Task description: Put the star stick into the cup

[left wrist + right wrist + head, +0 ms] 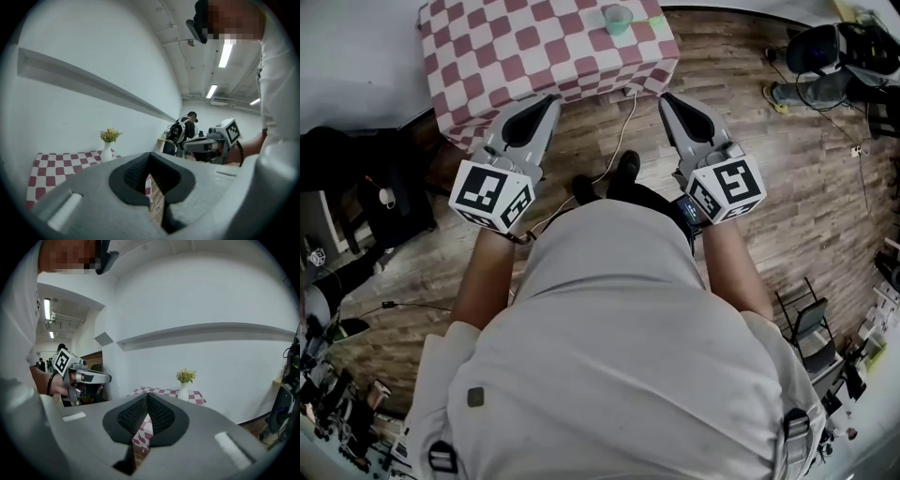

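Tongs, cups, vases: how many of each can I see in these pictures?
Tongs: 2, the left tongs and the right tongs, both shut and empty.
Cup: 1, the green cup on the checkered table.
Vase: 1, the white vase of yellow flowers, on the same table.
Total: 4.

Red-and-white checks over brown wood.

Dull red and white squares across the cloth (544, 47); pale green for the cup (618, 19); streaky brown planks on the floor (806, 178). Grey on left gripper (551, 99) and right gripper (667, 97), black on the pads (159, 416), white cubes (492, 195) printed with black square markers. Off-white shirt (619, 356). White vase (107, 152) under yellow flowers (110, 135), against plain white wall (70, 112).
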